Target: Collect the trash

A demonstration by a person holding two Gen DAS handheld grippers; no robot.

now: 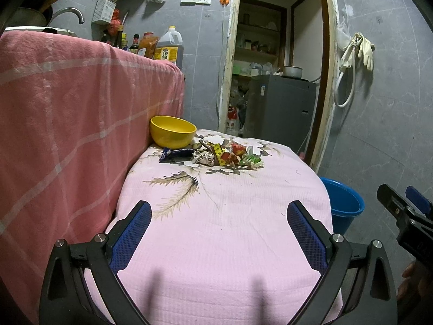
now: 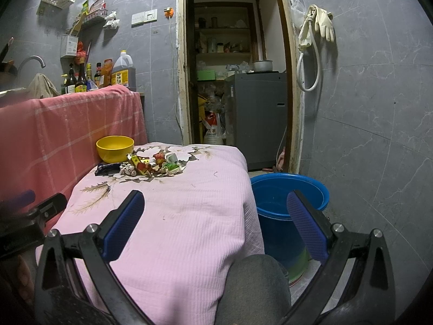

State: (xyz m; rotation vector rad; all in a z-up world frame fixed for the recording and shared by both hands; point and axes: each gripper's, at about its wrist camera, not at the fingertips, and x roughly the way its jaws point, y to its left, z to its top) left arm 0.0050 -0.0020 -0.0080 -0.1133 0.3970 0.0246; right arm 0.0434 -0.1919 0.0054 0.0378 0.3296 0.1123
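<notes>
1. The left gripper (image 1: 219, 216) is spread wide over the near end of the pink cloth (image 1: 216, 243), holding and touching nothing.
2. The right gripper (image 2: 215, 207) is likewise spread wide and bare, its left finger over the cloth, its right over the blue bucket (image 2: 289, 189).
3. The trash (image 1: 213, 155) lies at the far end, wrappers just right of the yellow bowl (image 1: 173, 131).
</notes>
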